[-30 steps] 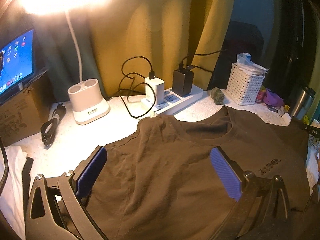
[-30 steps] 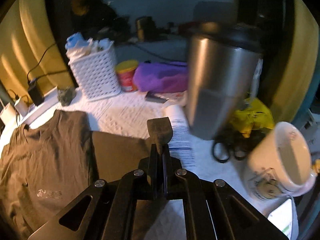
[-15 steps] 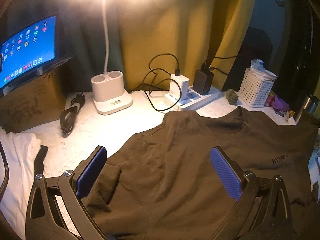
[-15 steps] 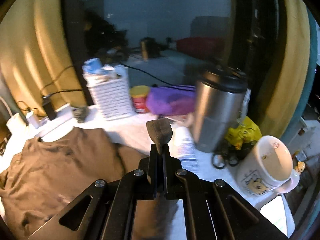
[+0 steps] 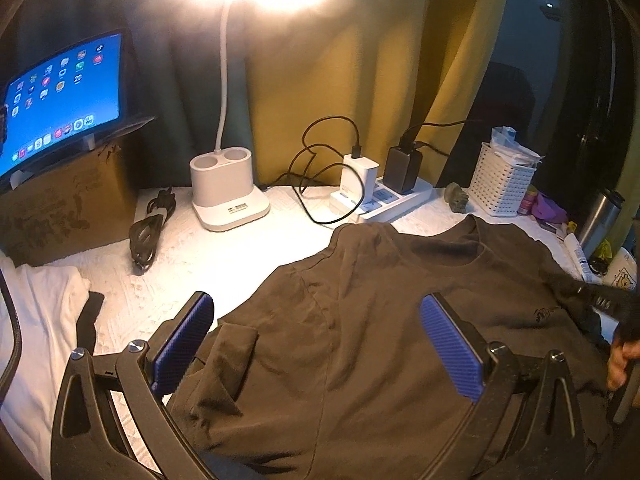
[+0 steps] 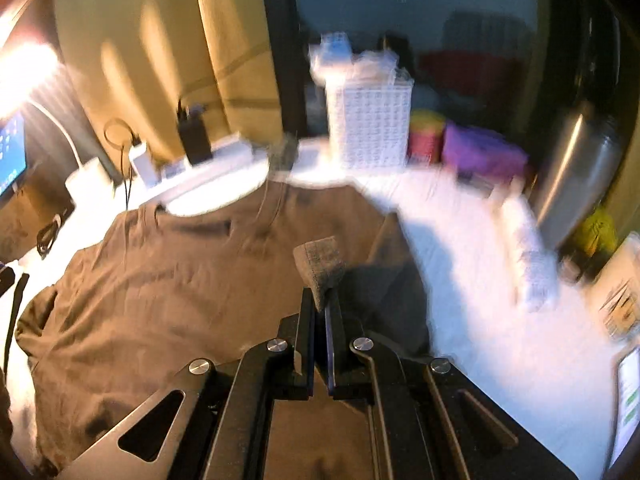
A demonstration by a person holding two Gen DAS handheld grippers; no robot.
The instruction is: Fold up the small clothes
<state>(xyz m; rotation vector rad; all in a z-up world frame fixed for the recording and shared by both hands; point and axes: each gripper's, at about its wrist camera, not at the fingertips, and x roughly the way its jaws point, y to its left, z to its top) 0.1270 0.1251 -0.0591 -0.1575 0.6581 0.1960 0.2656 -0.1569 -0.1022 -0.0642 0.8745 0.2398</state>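
The right gripper (image 6: 320, 312) is clamped on a fold of the brown T-shirt (image 6: 168, 300), a tuft of cloth sticking up past its closed tips. The left gripper (image 5: 316, 344) stands wide open, both blue pads (image 5: 450, 350) hovering over the shirt's body with nothing pinched. Over the last second the right gripper has carried its pinched sleeve inward: the steel tumbler (image 6: 576, 168) that loomed just ahead of it now sits far off to the right, and the shirt fills the ground beyond its tips. That suggests the 1st sleeve fold is under way, with the cloth not yet laid down or released. The shirt lies spread beneath and ahead of both grippers on the white textured tabletop (image 5: 224, 264), collar pointing away. Beyond the left fingers stand a lamp base (image 5: 228, 190) and a power strip (image 5: 384, 200); farther right, a white basket (image 5: 502, 184); far left, a lit tablet (image 5: 64, 100) on a cardboard box, yellow curtains behind.
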